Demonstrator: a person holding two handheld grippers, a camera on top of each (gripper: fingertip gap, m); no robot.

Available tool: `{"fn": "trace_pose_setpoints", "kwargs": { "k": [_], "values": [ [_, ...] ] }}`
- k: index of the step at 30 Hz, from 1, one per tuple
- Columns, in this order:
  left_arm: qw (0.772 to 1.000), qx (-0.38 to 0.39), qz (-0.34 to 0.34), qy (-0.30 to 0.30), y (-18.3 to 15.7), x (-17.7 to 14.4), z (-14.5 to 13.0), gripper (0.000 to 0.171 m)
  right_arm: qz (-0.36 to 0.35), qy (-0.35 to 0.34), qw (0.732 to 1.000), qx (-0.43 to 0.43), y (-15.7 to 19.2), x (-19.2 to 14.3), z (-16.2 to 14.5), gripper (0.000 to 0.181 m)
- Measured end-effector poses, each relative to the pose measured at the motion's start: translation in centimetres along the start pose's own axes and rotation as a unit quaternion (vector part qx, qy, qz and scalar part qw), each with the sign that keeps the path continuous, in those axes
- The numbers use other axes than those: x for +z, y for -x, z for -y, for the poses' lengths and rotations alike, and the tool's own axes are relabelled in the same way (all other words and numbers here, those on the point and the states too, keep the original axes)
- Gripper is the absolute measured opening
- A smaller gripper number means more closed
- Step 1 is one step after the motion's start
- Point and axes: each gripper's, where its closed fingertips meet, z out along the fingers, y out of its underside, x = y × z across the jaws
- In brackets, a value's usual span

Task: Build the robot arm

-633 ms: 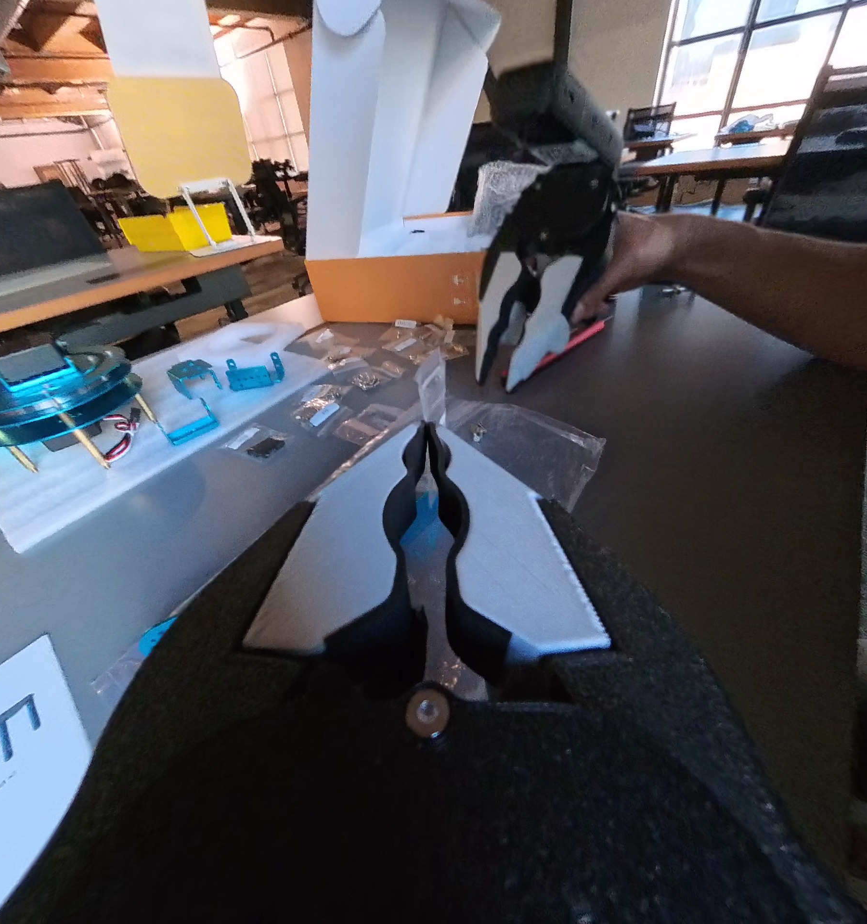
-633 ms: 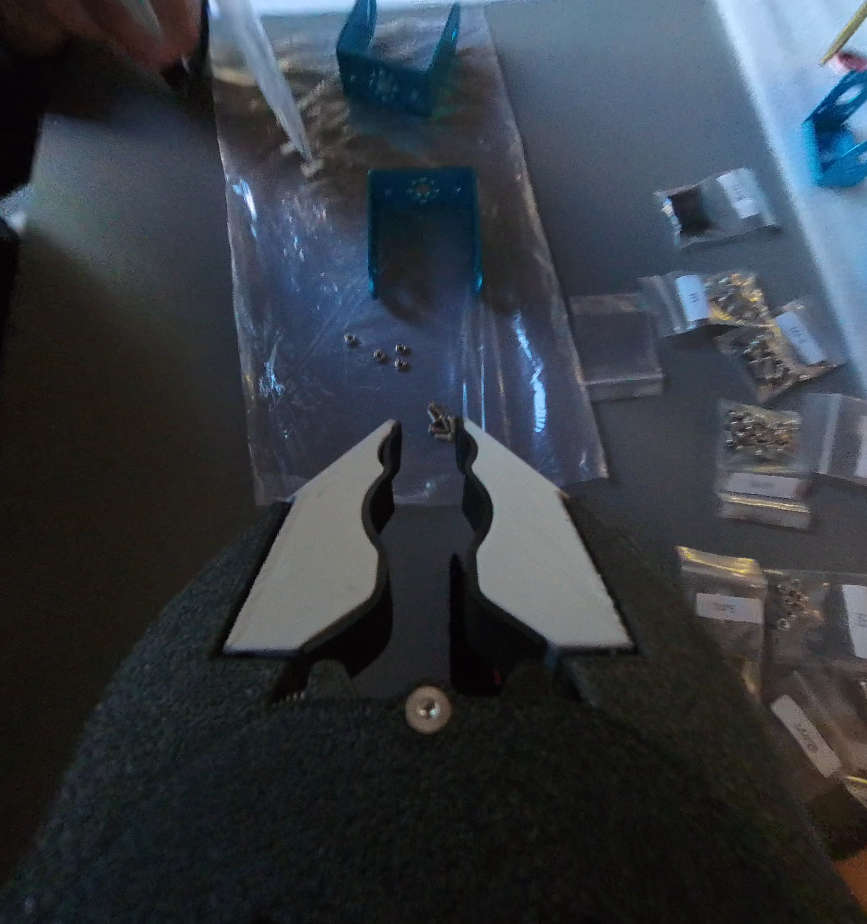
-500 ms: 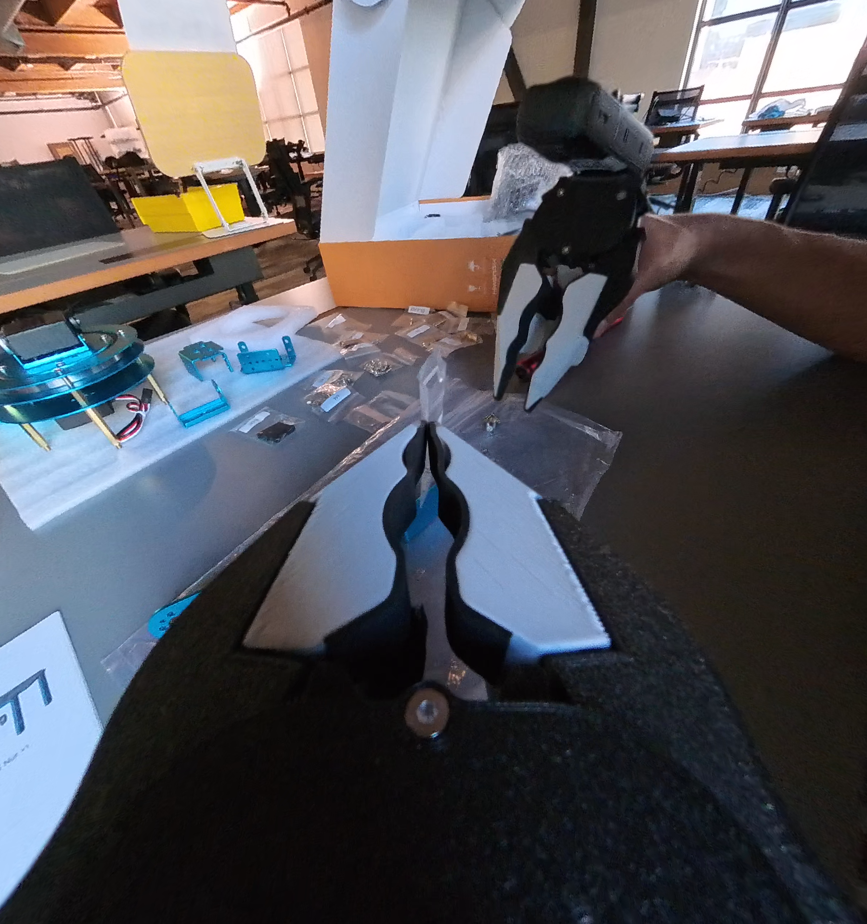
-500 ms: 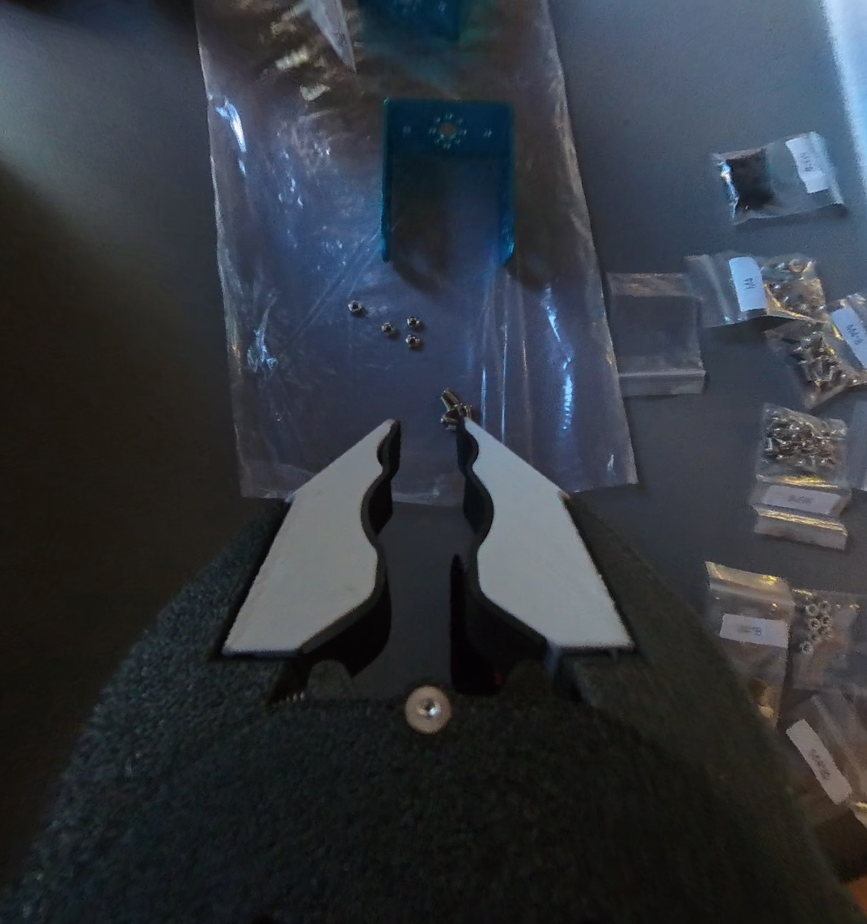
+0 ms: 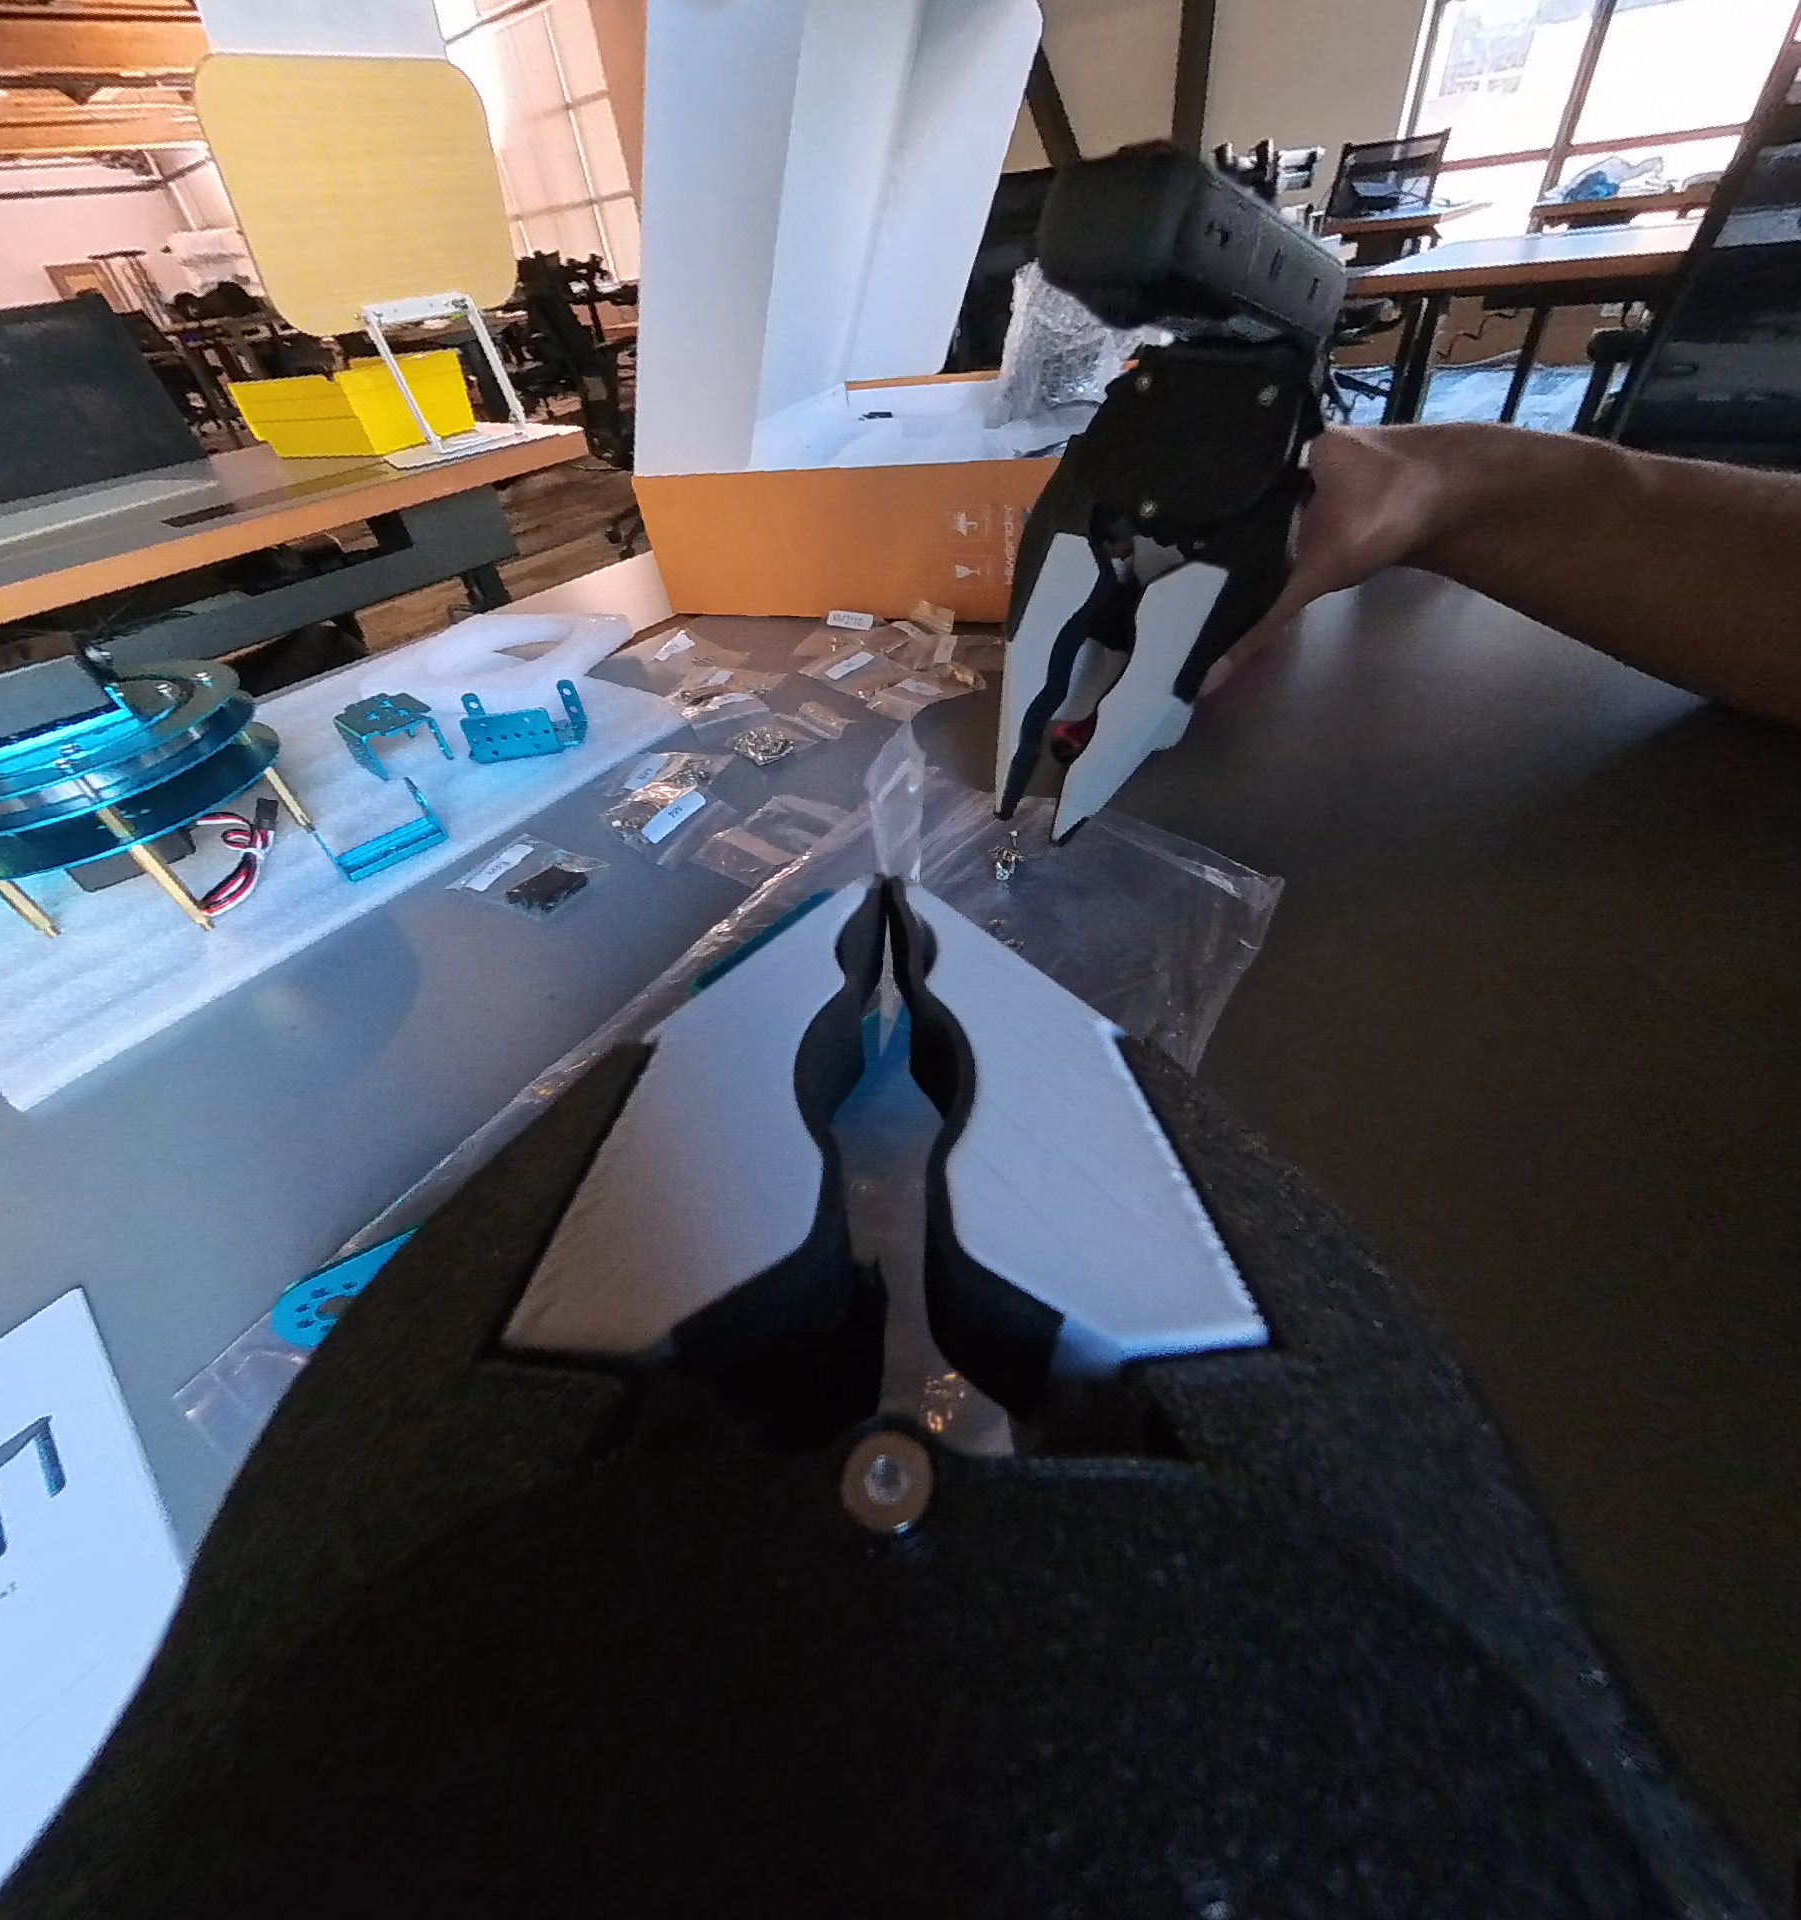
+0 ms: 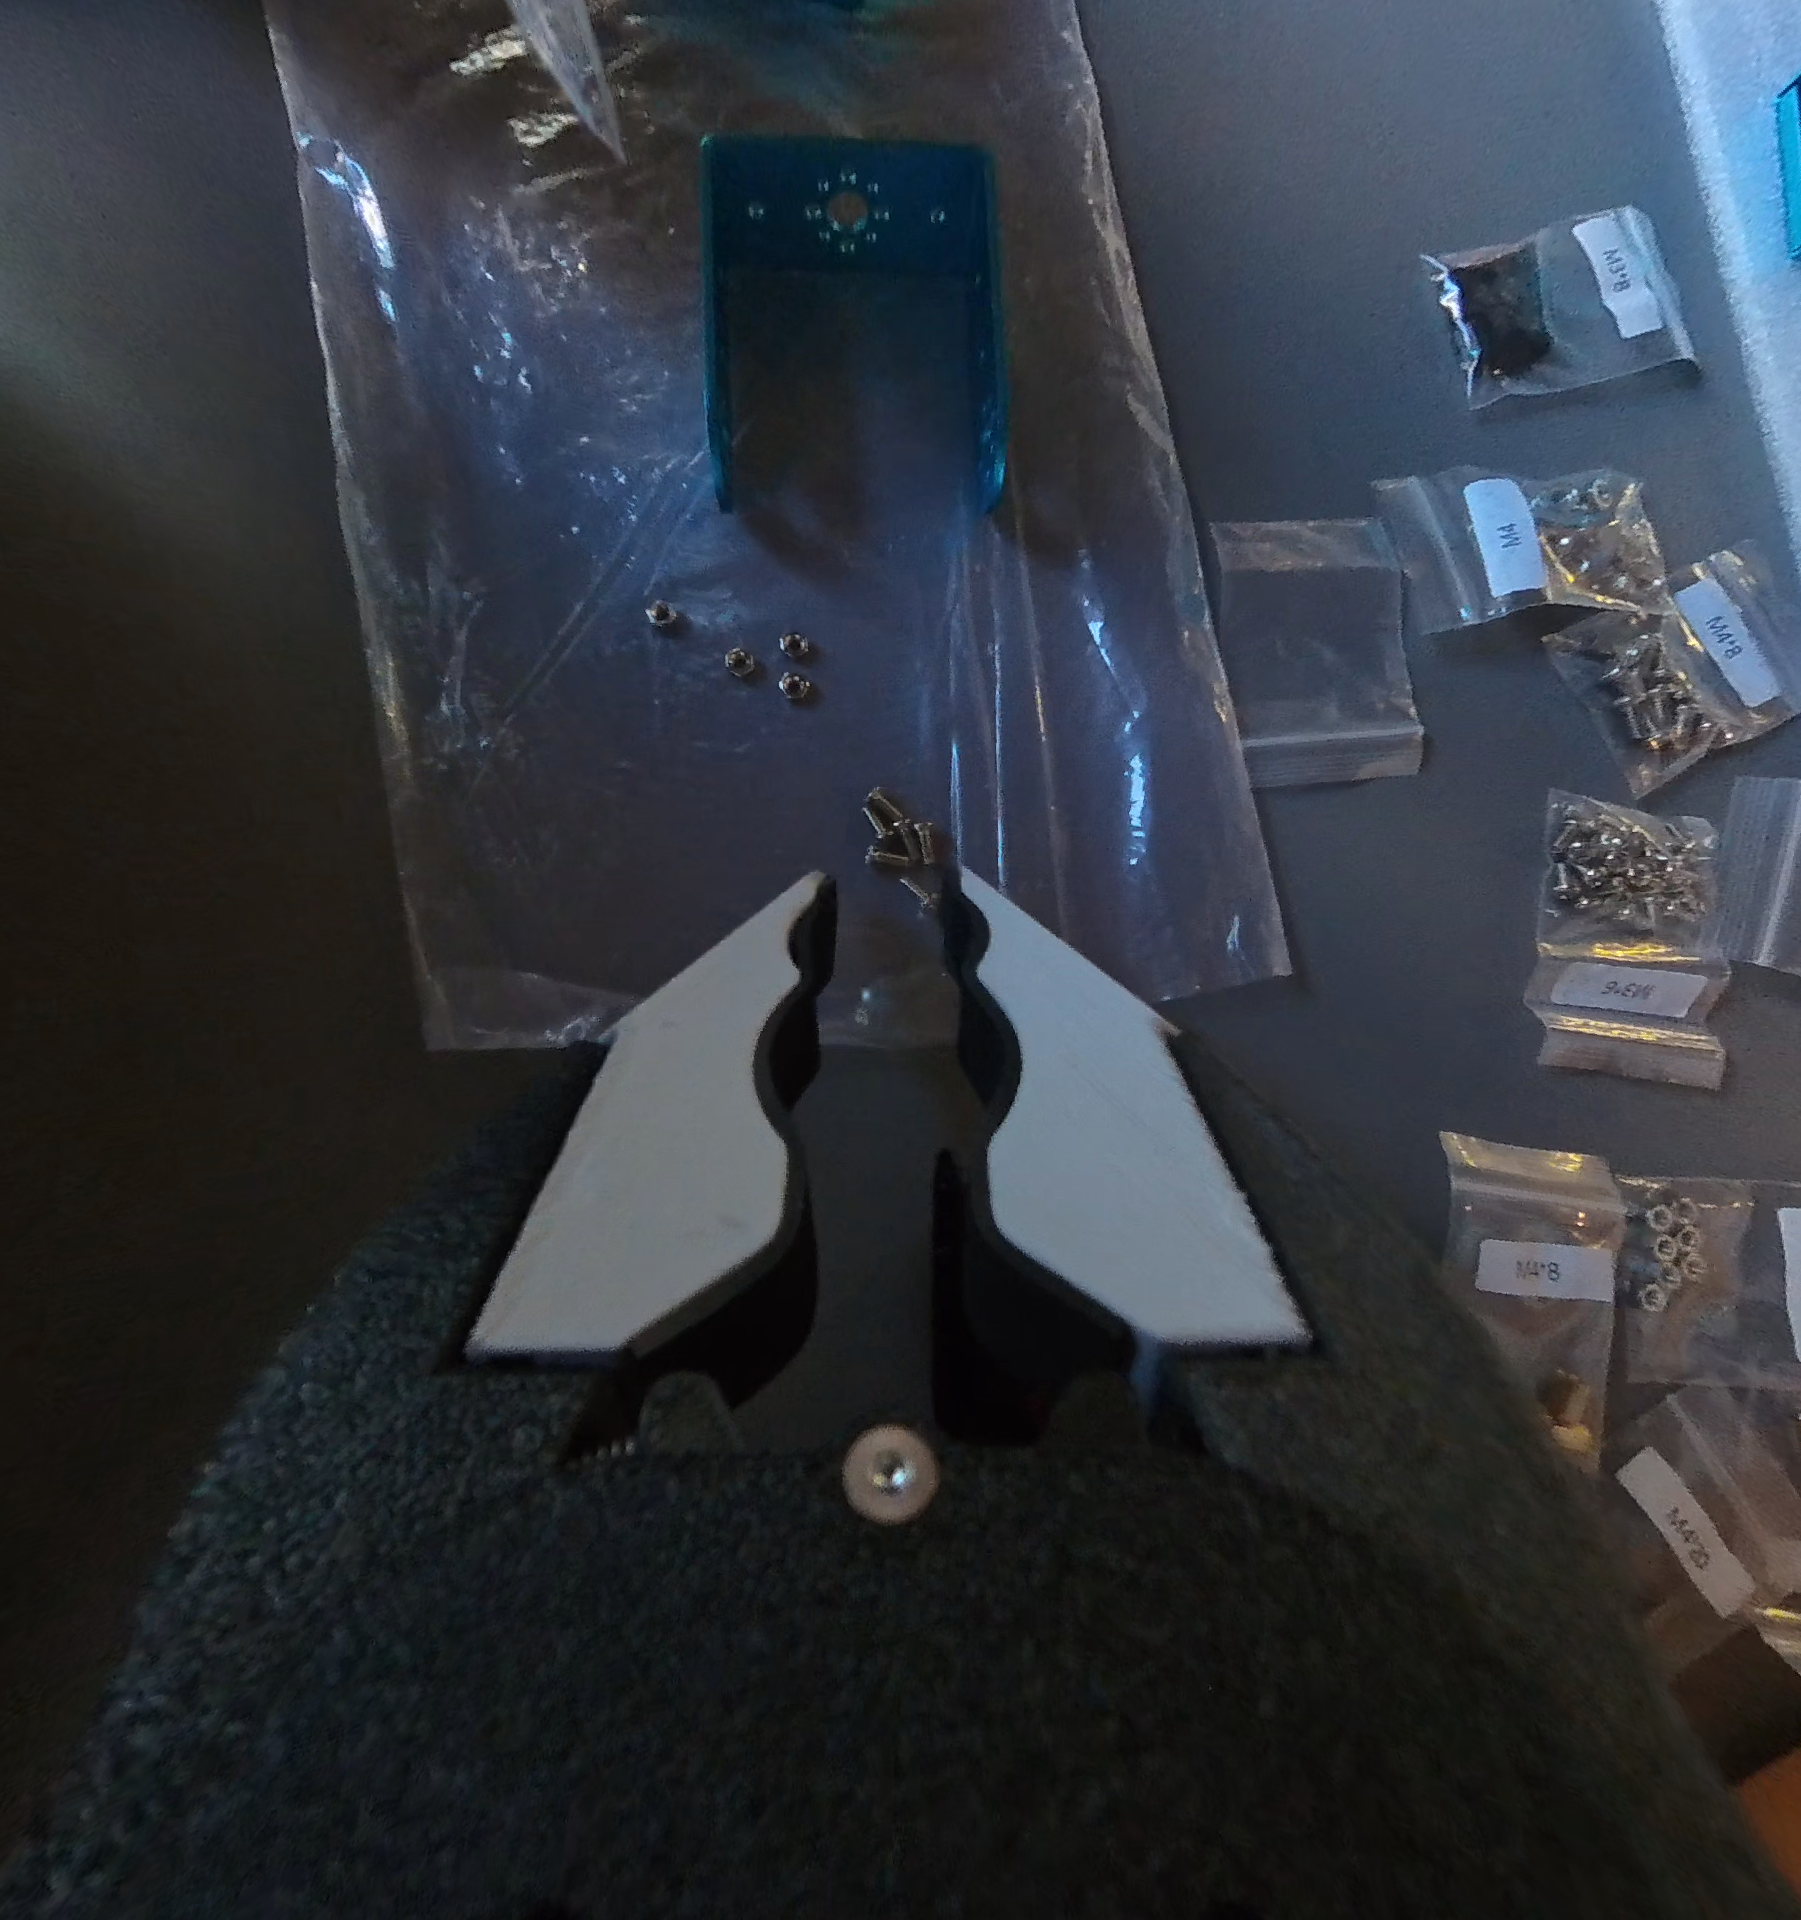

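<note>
My left gripper (image 5: pixel 888 891) is shut on a small clear plastic bag (image 5: pixel 898 790) that sticks up past its tips. Below it lies a large clear plastic sheet (image 6: pixel 522 540) on the dark table. On the sheet are a blue U-shaped bracket (image 6: pixel 854 312), several loose nuts (image 6: pixel 771 660) and a small pile of screws (image 6: pixel 901 836). My right gripper (image 6: pixel 888 888) is open and empty, its tips just short of the screws. In the left wrist view the right gripper (image 5: pixel 1036 826) points down at the screws (image 5: pixel 1005 862), held by a person's hand (image 5: pixel 1395 520).
Several small zip bags of hardware (image 6: pixel 1623 862) lie to the right of the sheet. An orange box with a raised white lid (image 5: pixel 834 540) stands at the back. A white foam sheet (image 5: pixel 148 977) carries blue brackets (image 5: pixel 522 727) and a blue disc assembly (image 5: pixel 75 748). A white paper (image 5: pixel 23 1558) lies near left. There is about 15 centimeters between the tips of the two grippers.
My right gripper has come down and nearer, from over the far table edge to just above the screws on the plastic sheet. My left gripper stays shut on the small bag.
</note>
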Motion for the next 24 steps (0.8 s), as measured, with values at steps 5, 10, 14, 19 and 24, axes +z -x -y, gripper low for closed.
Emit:
{"fn": "trace_pose_setpoints", "kwargs": {
  "k": [5,10,14,19,24],
  "values": [
    [1.0,0.01,-0.003,0.005,-0.31,0.12,-0.15,0.0,0.0,0.011,1.0,0.006,-0.15,0.27,-0.3,0.018],
    [1.0,0.012,-0.005,0.005,-0.47,0.09,-0.13,0.0,0.0,0.005,1.0,0.015,-0.57,0.42,-0.21,0.014],
    [1.0,0.018,-0.008,0.008,-0.71,0.17,-0.22,0.0,0.021,0.015,1.0,0.015,0.17,0.65,-0.56,0.002],
    [1.0,0.019,-0.007,0.007,-0.7,0.17,-0.21,0.0,0.013,0.025,1.0,0.002,0.34,0.64,-0.51,0.001],
    [1.0,0.019,-0.004,0.005,-0.64,0.14,-0.17,0.0,-0.002,0.024,1.0,-0.005,0.06,0.01,-0.4,0.0]
  ]
}}
